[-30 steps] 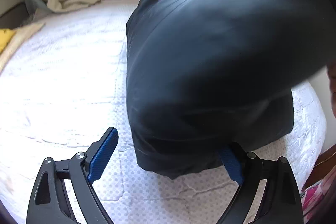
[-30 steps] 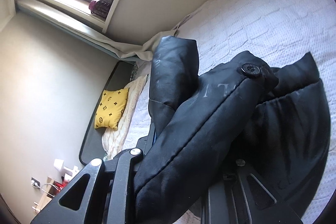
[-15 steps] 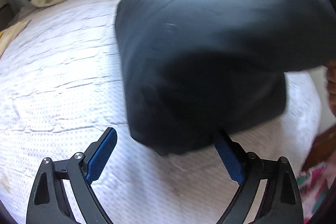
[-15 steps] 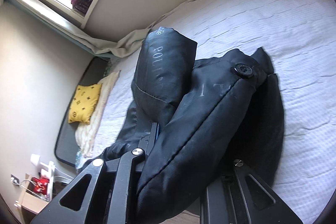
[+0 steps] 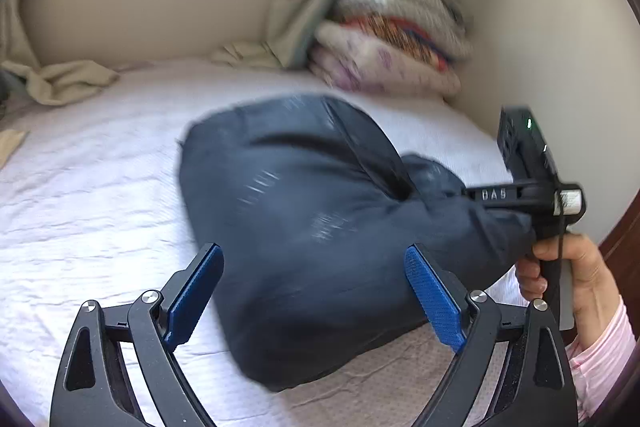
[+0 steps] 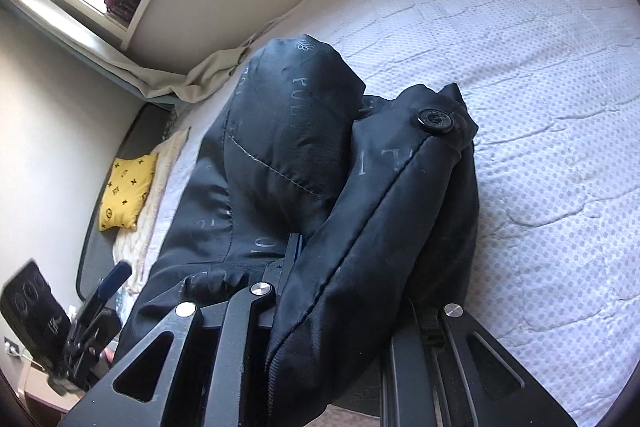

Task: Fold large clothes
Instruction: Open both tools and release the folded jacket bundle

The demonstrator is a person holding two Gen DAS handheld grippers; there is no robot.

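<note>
A black padded jacket (image 5: 312, 227) lies bunched on the white quilted bed (image 5: 80, 195). My left gripper (image 5: 316, 299) is open, its blue pads either side of the jacket's near edge, holding nothing. My right gripper (image 6: 344, 275) is shut on a thick fold of the jacket (image 6: 360, 211) near a black button (image 6: 435, 118); its fingertips are buried in the cloth. The right gripper also shows in the left wrist view (image 5: 532, 195), held by a hand at the jacket's right end. The left gripper shows at the lower left of the right wrist view (image 6: 92, 311).
Folded quilts (image 5: 392, 39) are stacked in the bed's far right corner against the wall. A beige cloth (image 5: 68, 83) lies along the far edge under the windowsill. A yellow patterned cushion (image 6: 128, 191) sits past the bed's left side.
The jacket has come down from a raised bulge onto the bed. My left gripper has drawn back and tilted up, still open. My right gripper has kept its hold on the fold.
</note>
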